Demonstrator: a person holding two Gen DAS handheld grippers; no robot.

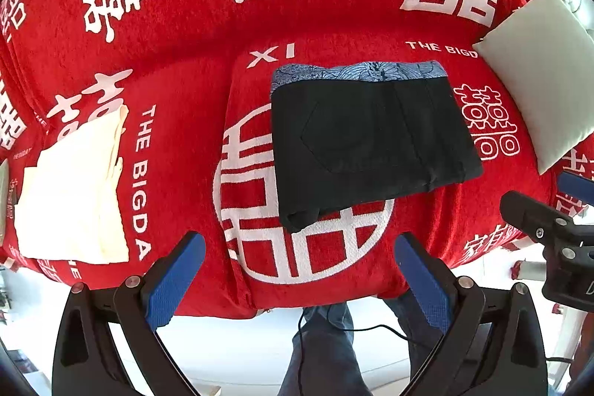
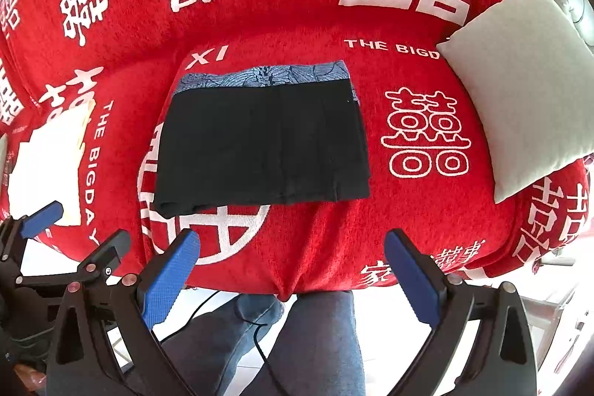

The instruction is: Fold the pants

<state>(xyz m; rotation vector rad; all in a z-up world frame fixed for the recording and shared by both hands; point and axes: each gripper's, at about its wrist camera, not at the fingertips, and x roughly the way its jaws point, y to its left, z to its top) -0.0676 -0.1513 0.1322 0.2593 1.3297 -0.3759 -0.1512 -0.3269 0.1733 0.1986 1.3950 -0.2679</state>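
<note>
Black pants [image 1: 367, 140] lie folded into a compact rectangle on the red sofa seat [image 1: 178, 91], with a blue patterned lining strip along their far edge. The right wrist view shows the same folded pants [image 2: 260, 143] in the middle of the seat. My left gripper [image 1: 300, 247] hovers open over the seat's front edge, just short of the pants, with nothing between its blue pads. My right gripper [image 2: 291, 244] is open too, held back from the pants' near edge and empty. Each gripper shows at the side of the other's view.
A folded cream cloth [image 1: 74, 188] lies on the seat to the left. A white cushion [image 1: 542, 77] leans at the right end. The red cover with white characters drapes the backrest. A person's jeans-clad legs [image 2: 315, 340] and a black cable stand on the floor below.
</note>
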